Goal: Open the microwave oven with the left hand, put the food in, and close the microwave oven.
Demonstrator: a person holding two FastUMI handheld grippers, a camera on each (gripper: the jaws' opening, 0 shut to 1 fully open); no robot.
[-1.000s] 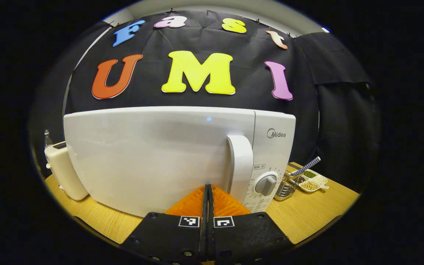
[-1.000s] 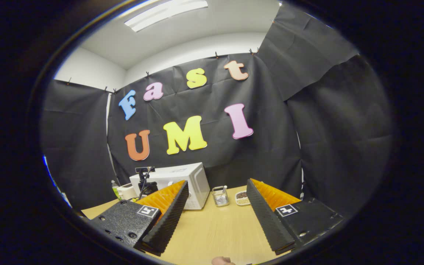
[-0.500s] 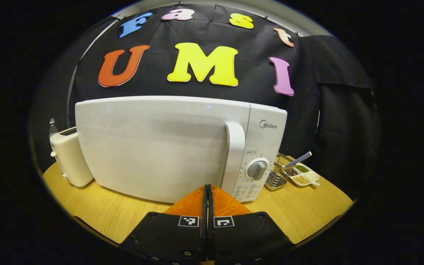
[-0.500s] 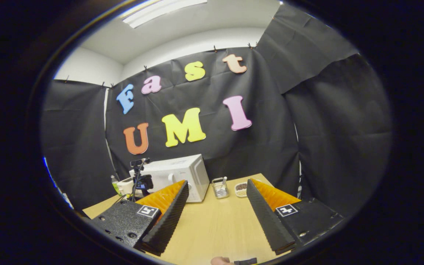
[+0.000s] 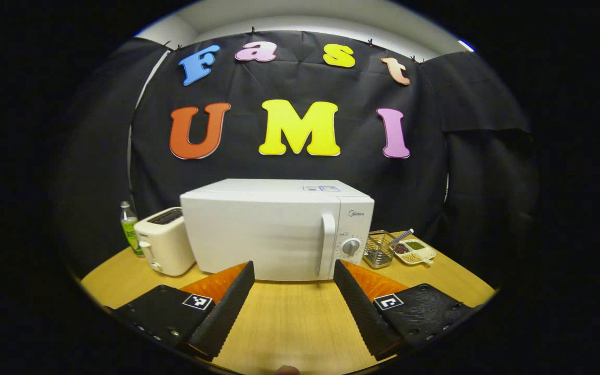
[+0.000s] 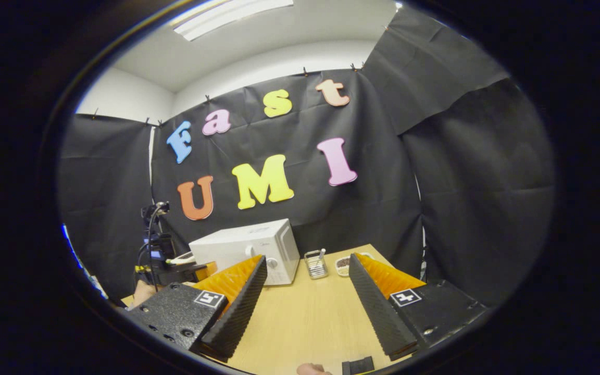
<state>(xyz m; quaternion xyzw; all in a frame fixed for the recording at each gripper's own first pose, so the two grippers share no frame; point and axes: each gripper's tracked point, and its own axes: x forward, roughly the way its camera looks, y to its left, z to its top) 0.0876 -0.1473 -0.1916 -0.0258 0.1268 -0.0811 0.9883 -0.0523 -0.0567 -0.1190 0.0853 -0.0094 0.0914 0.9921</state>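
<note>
While both sets of fingers stand spread with nothing between them, the left gripper (image 5: 293,291) hangs over the near edge of the bench (image 5: 289,328), pointed squarely at the microwave oven (image 5: 274,229), and the right gripper (image 6: 305,291) waits over the bench's near right part, also empty. No food can be made out on the bench or in either gripper; whether it is inside the oven cannot be told, since the door (image 5: 258,237) sits flush and shut.

Farther back, the oven stands at the middle of the bench's far edge, its upright handle (image 5: 326,245) at the door's right side, just left of the dial (image 5: 351,247). A toaster (image 5: 163,240) and a small bottle (image 5: 129,228) sit toward the far left corner; a wire basket (image 5: 378,249) and a divided dish (image 5: 414,251) sit toward the far right.

If the door is still to be opened, the left gripper should probably go in level, set one finger behind the handle and the other in front, close firmly, then draw back along an arc about the left hinge.
</note>
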